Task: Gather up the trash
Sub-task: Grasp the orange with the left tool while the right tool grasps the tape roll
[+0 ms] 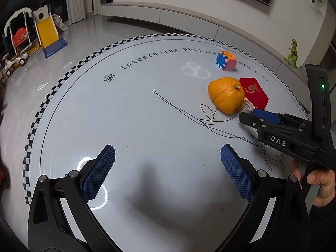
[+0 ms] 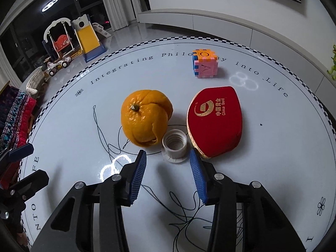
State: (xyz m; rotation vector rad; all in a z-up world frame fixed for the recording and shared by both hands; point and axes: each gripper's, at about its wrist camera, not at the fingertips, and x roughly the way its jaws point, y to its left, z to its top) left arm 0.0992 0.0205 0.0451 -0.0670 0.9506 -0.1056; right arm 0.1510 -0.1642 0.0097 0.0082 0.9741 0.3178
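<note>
Round white table [image 2: 63, 126] with checkered rim, living room behind: pale floor, low wall cabinet, toy slide [image 2: 89, 38] and swing far off.

White plastic bottle cap [image 2: 174, 145], threaded mouth up, sitting between orange peel [image 2: 146, 117] (shaped like a whole fruit, seams split) and red pouch [image 2: 215, 124]; touching or nearly touching both. Loose black thread [image 2: 109, 147] trailing across the surface beneath and in front.

Right gripper [image 2: 168, 168] partly open, nothing held, pads just short of the cap and bracketing it; not yet pressing. Left gripper [image 1: 168, 168] wide open, empty, over bare tabletop well left of the pile. Hand [image 1: 321, 187] on right tool's handle seen in left view.

Judged step: pinch the cap. Advance straight, centre cap between pads, keep right pad clear of pouch edge and left pad off the peel; close low on the flange so the cap cannot tip or squirt out. Risk: snagging thread.

Legible: "Integrating Philoso… into Life" on table; "China Gold" on pouch; "DAS" on right tool; letter "O" on foam cube [image 2: 204, 66].
</note>
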